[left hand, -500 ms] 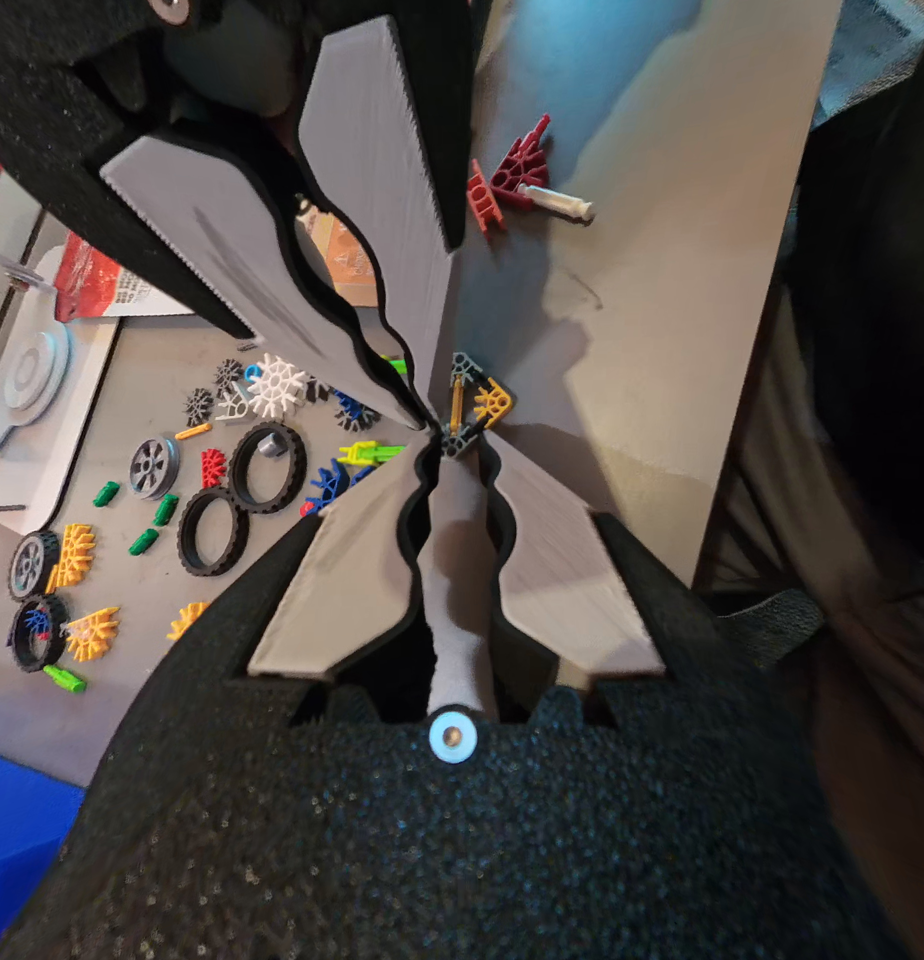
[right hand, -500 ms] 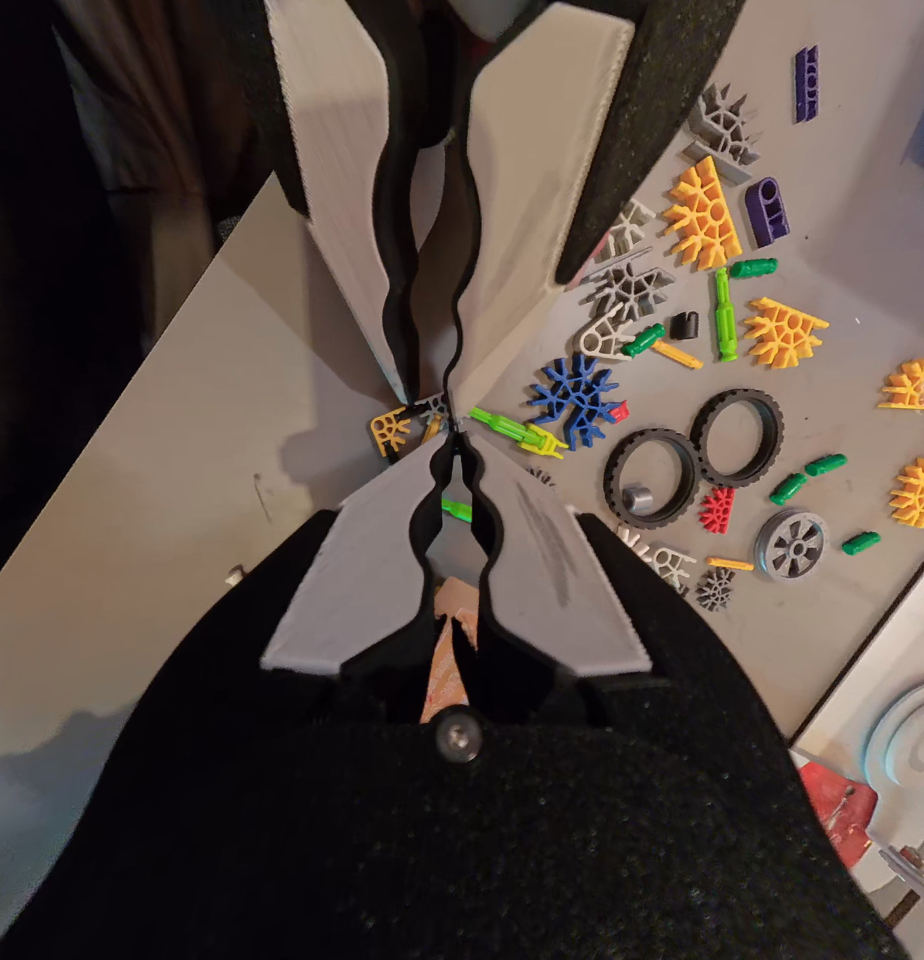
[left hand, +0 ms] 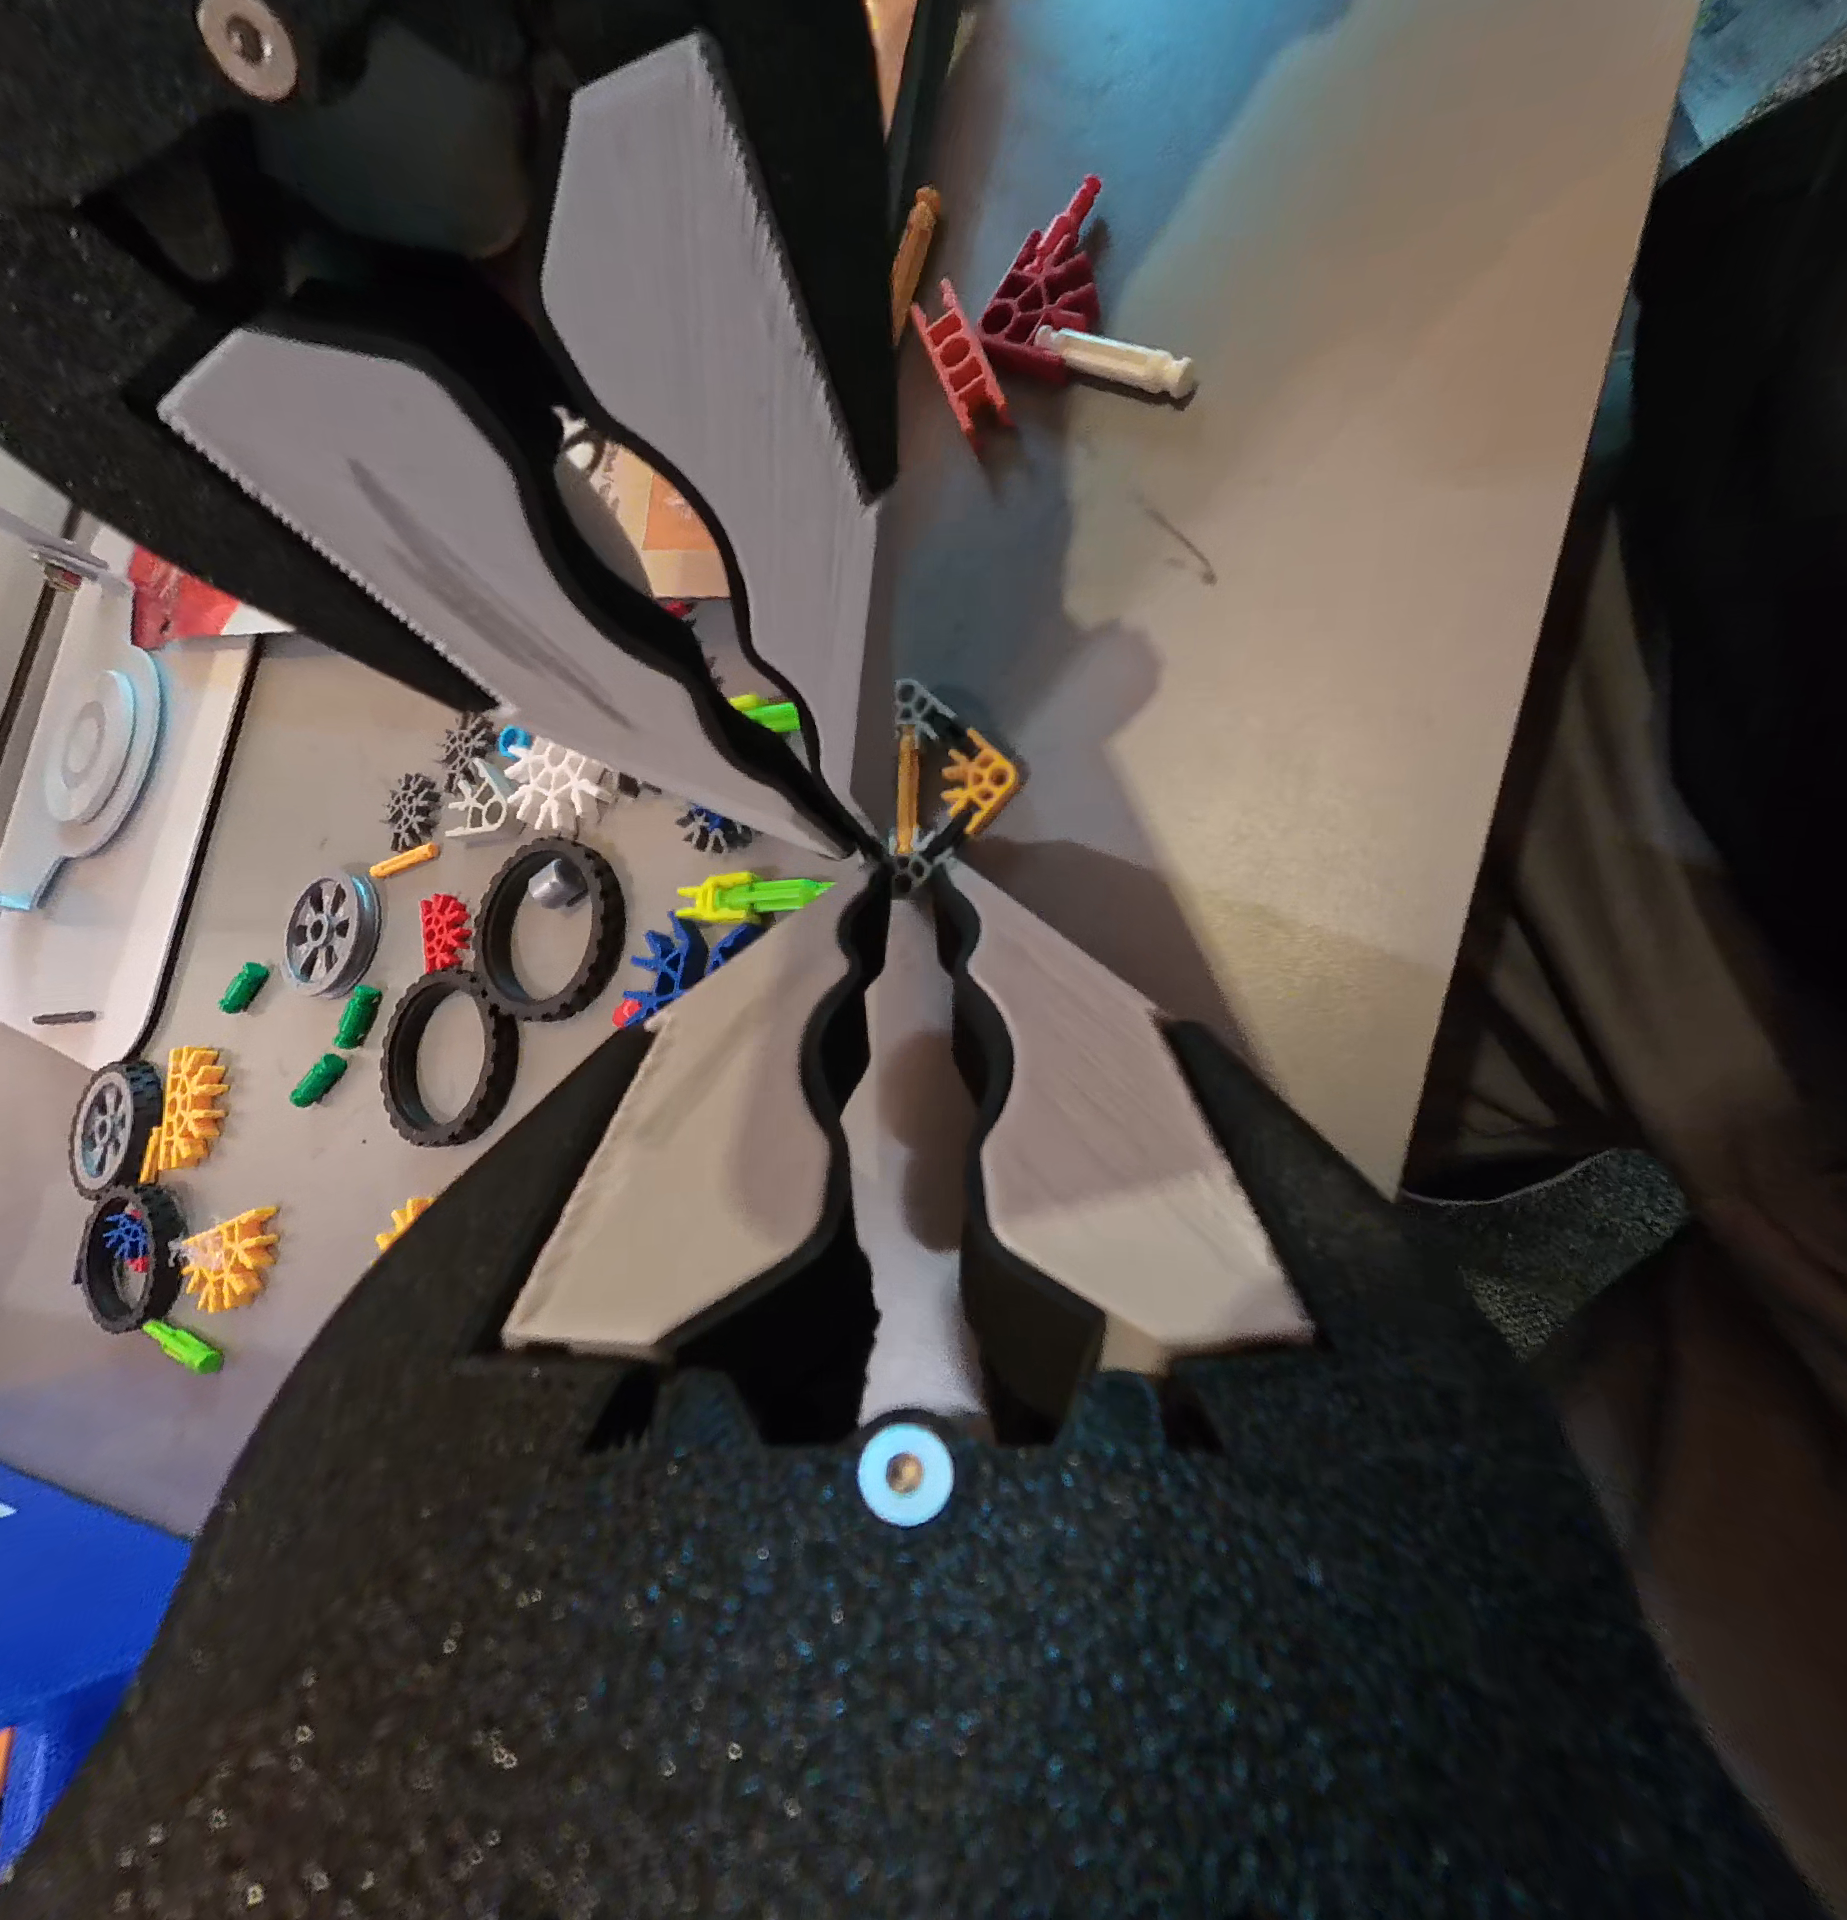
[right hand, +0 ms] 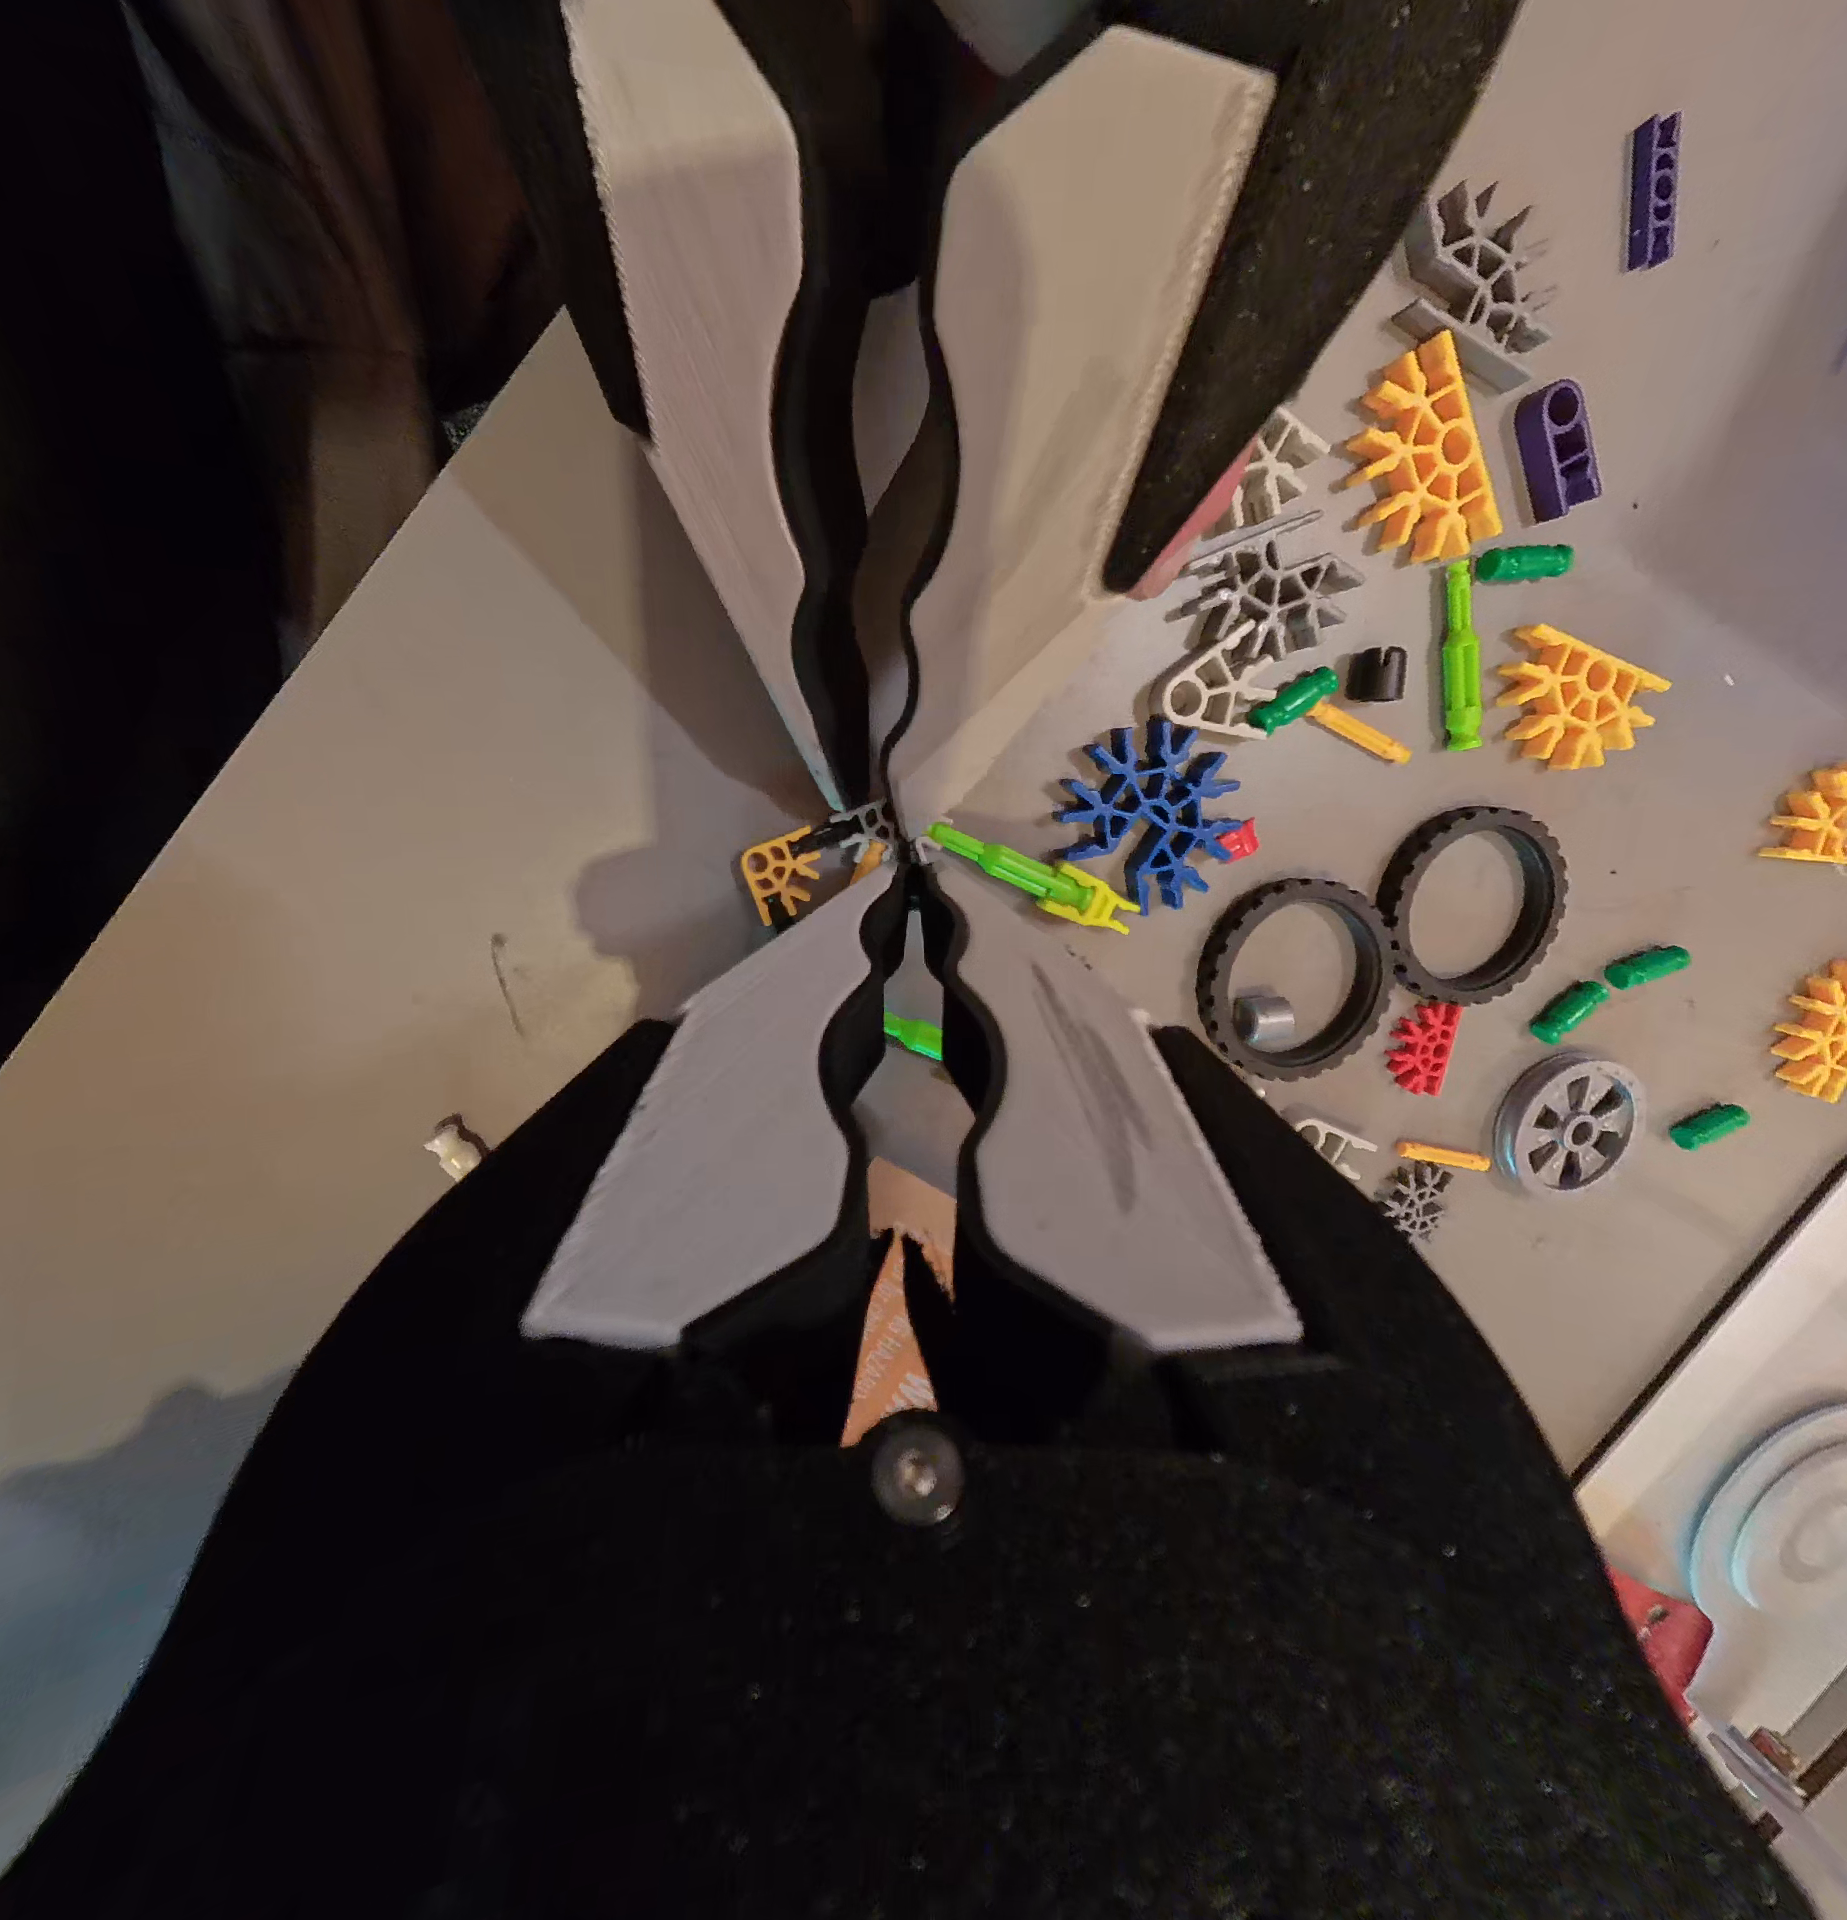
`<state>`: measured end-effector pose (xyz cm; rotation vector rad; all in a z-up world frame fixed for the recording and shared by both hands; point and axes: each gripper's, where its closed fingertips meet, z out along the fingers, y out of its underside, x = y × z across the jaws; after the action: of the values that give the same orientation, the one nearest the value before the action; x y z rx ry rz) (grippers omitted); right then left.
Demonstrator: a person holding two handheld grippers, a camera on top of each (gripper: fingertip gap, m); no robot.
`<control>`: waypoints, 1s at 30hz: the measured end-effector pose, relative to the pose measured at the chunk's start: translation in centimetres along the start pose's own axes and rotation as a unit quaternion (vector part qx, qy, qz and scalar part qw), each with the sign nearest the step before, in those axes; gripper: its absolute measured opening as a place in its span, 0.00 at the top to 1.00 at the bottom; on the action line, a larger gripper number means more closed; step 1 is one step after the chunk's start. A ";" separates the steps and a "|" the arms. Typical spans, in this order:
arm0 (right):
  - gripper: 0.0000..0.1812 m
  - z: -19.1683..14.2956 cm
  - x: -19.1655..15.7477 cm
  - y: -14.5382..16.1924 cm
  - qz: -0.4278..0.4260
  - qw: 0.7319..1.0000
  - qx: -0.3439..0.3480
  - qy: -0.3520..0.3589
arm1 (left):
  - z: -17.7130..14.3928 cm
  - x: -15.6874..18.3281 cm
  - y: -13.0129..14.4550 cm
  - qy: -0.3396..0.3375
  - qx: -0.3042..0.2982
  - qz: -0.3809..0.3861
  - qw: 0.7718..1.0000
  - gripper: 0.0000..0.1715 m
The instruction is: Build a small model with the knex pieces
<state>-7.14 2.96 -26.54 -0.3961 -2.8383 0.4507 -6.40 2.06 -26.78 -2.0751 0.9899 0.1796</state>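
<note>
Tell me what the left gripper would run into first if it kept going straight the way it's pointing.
Almost at once, the right gripper: its fingertips meet the left gripper tip to tip, and both pinch the small gray, orange and yellow assembly between them. Past that, probably the gray table, though depth is unclear.

Both grippers meet tip to tip over the table (left hand: 1314,644), closed on a small triangle assembly (left hand: 945,774) — nothing could pass between them. Toward the table edge the surface is bare and open; the only clutter there is a dark red connector cluster (left hand: 1033,301) with a white rod (left hand: 1116,358), well apart from the tips. The inner side is crowded: a green rod with yellow clip (right hand: 1033,878) just beside the tips, blue snowflake connector (right hand: 1153,816) next to it, then two black tyres (right hand: 1381,951), a grey wheel hub (right hand: 1568,1122), and yellow fan connectors (right hand: 1428,457) with short green rods (right hand: 1610,982) scattered between — narrow gaps only. A white board (right hand: 1729,1455) closes the far corner.
</note>
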 end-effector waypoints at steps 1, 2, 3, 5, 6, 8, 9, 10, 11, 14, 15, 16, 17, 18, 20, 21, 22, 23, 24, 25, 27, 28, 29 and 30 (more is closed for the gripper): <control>1.00 0.0 0.0 0.0 0.001 1.000 0.000 -0.001 | 0.0 0.0 0.0 0.002 -0.001 0.001 1.000 0.97; 1.00 0.0 0.0 0.0 0.002 1.000 0.001 -0.002 | 0.0 0.0 0.0 0.004 -0.004 0.004 1.000 0.97; 1.00 0.0 0.0 0.1 0.002 1.000 0.001 -0.003 | 0.0 0.0 0.0 0.004 -0.007 0.008 1.000 0.96; 1.00 0.0 0.0 0.1 0.002 1.000 0.002 -0.003 | 0.0 -0.2 0.0 0.001 -0.010 0.015 1.000 0.95; 1.00 0.0 0.0 0.1 0.001 1.000 0.002 -0.004 | 0.0 -0.2 0.0 0.000 -0.010 0.015 1.000 0.94; 1.00 0.0 0.0 0.1 0.000 1.000 0.003 -0.004 | -0.1 -0.4 0.0 0.001 -0.010 0.014 1.000 0.92; 1.00 0.0 0.0 0.1 0.000 1.000 0.003 -0.004 | -0.1 -0.3 0.0 0.004 -0.011 0.015 1.000 0.92; 1.00 0.0 0.0 0.1 -0.001 1.000 0.003 -0.004 | -0.1 -0.3 0.0 0.005 -0.012 0.019 1.000 0.92; 1.00 0.0 0.0 0.1 -0.003 1.000 0.002 -0.004 | -0.1 -0.3 0.0 0.007 -0.014 0.022 1.000 0.92; 1.00 -0.1 0.0 0.3 -0.006 1.000 -0.001 -0.005 | 0.0 -0.2 -0.1 0.014 -0.021 0.036 0.999 0.93; 1.00 -0.1 0.1 0.3 -0.007 1.000 0.000 -0.005 | 0.0 -0.2 -0.1 0.014 -0.023 0.042 0.999 0.93; 1.00 -0.1 0.1 0.3 -0.008 1.000 -0.001 -0.006 | 0.0 -0.2 -0.1 0.017 -0.026 0.046 0.998 0.93; 1.00 -0.1 0.0 0.3 -0.009 1.000 -0.001 -0.008 | 0.1 -0.2 -0.1 0.018 -0.029 0.049 0.998 0.94; 1.00 -0.1 0.0 0.3 -0.010 1.000 0.000 -0.009 | 0.1 -0.2 -0.1 0.019 -0.030 0.052 0.998 0.94; 1.00 -0.1 0.0 0.3 -0.012 1.000 0.001 -0.010 | 0.2 -0.2 -0.1 0.023 -0.034 0.053 0.998 0.95; 1.00 -0.1 0.0 0.2 -0.013 1.000 0.002 -0.010 | 0.2 -0.2 -0.1 0.024 -0.036 0.054 0.998 0.95; 1.00 -0.1 0.0 0.3 -0.015 1.000 0.002 -0.011 | 0.2 -0.2 -0.1 0.024 -0.036 0.055 0.998 0.95; 1.00 -0.1 0.0 0.3 -0.016 1.000 0.001 -0.011 | 0.2 -0.2 -0.1 0.024 -0.037 0.056 0.997 0.95; 1.00 -0.1 0.0 0.3 -0.018 1.000 0.002 -0.012 | 0.2 -0.2 -0.1 0.024 -0.038 0.058 0.997 0.95; 1.00 -0.1 0.0 0.3 -0.019 1.000 0.002 -0.012 | 0.2 -0.2 -0.1 0.025 -0.040 0.058 0.997 0.95; 1.00 -0.1 0.0 0.3 -0.023 1.000 0.001 -0.012 | 0.2 -0.2 -0.1 0.027 -0.042 0.059 0.997 0.95; 1.00 -0.1 0.0 0.3 -0.026 1.000 0.000 -0.013 | 0.2 -0.2 -0.1 0.029 -0.044 0.059 0.997 0.95; 1.00 -0.1 0.0 0.3 -0.028 1.000 -0.001 -0.013 | 0.3 -0.2 -0.1 0.030 -0.045 0.058 0.997 0.95; 1.00 -0.1 0.0 0.4 -0.029 0.999 -0.002 -0.014 | 0.3 -0.2 -0.1 0.031 -0.047 0.059 0.997 0.95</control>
<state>-7.03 3.32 -26.54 -0.3090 -2.8691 0.4417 -6.39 2.43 -26.81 -2.1180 1.1624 0.2279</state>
